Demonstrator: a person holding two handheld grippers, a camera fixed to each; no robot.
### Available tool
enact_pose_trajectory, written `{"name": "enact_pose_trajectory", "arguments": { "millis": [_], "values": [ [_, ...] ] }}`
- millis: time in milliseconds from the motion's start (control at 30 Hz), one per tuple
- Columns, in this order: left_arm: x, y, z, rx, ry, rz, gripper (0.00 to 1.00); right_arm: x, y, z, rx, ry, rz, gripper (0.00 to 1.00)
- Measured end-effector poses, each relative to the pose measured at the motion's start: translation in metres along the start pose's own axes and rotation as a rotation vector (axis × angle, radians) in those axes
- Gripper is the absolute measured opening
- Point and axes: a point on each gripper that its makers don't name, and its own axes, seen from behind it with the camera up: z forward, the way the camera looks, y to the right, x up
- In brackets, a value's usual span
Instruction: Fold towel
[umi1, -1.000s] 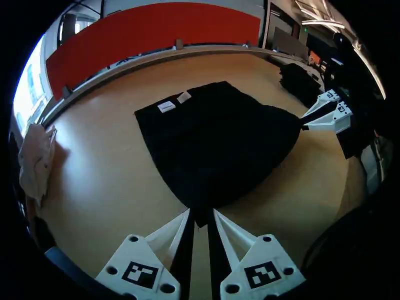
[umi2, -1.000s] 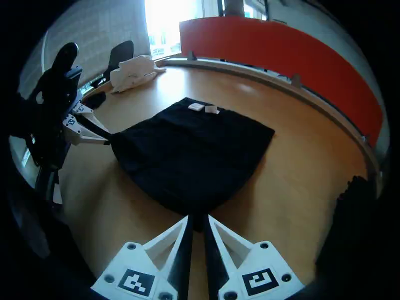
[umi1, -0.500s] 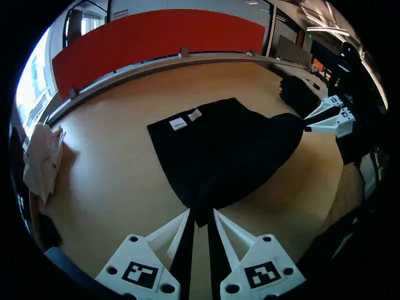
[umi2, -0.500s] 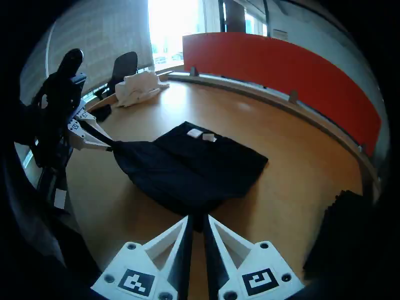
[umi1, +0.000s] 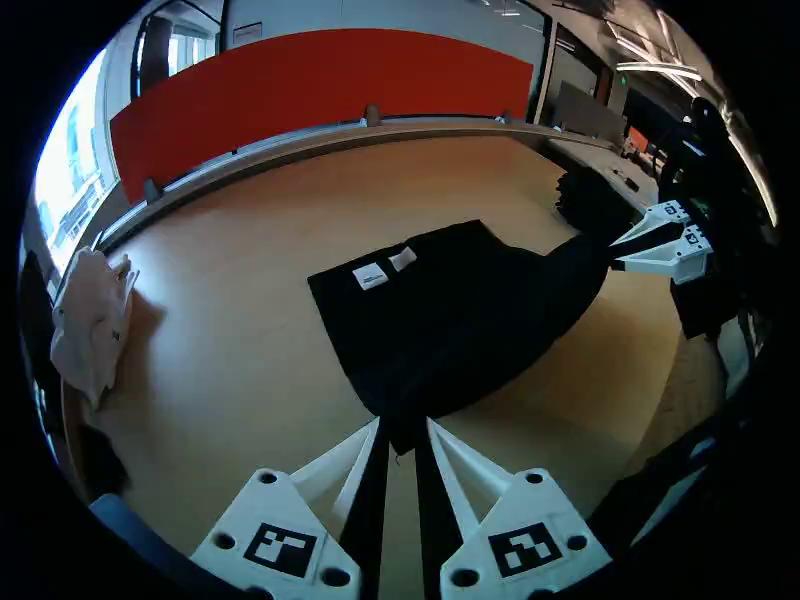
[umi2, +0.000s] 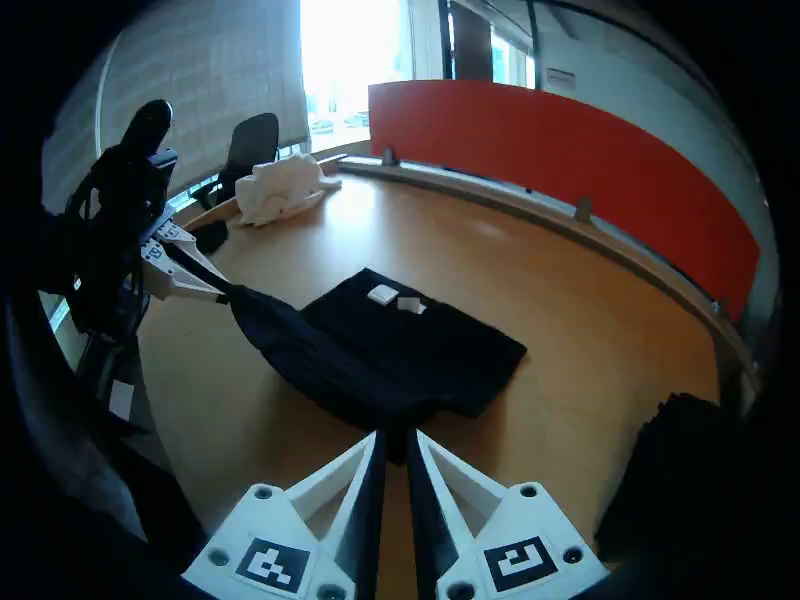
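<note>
- Towel (umi1: 450, 310), black, sits mid-table (umi1: 230, 300). Its far part lies flat on the wood, while the near edge is lifted and stretched between the two tongs.
- At 6 o'clock in the left gripper view, the left tongs (umi1: 400, 435) are clamped on one near corner of the towel, with both fingers pressing the cloth.
- At 6 o'clock in the right gripper view, the right tongs (umi2: 397, 440) pinch the other near corner in the same way. In the left gripper view they appear at 3 o'clock, with the cloth drawn up to their tips.
- Two small white labels (umi1: 370, 277) lie side by side on the flat far part of the towel.
- A cream cloth heap (umi1: 88, 315) rests by the table edge at 9 o'clock in the left gripper view, well apart from the towel.
- A dark folded stack (umi1: 590, 195) sits at 2 o'clock, near the right tongs.
- A red partition (umi1: 320, 80) runs along the far table rim at 12 o'clock.
</note>
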Motion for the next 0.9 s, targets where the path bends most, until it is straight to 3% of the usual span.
{"name": "enact_pose_trajectory", "arguments": {
  "millis": [467, 900],
  "values": [
    [0.017, 0.004, -0.023, -0.013, 0.024, -0.031, 0.17, 0.010, -0.005, -0.021, 0.012, 0.007, -0.003, 0.13],
    [0.029, 0.007, -0.042, -0.027, 0.034, -0.015, 0.17, 0.020, -0.011, -0.039, 0.021, 0.015, -0.011, 0.13]
  ]
}}
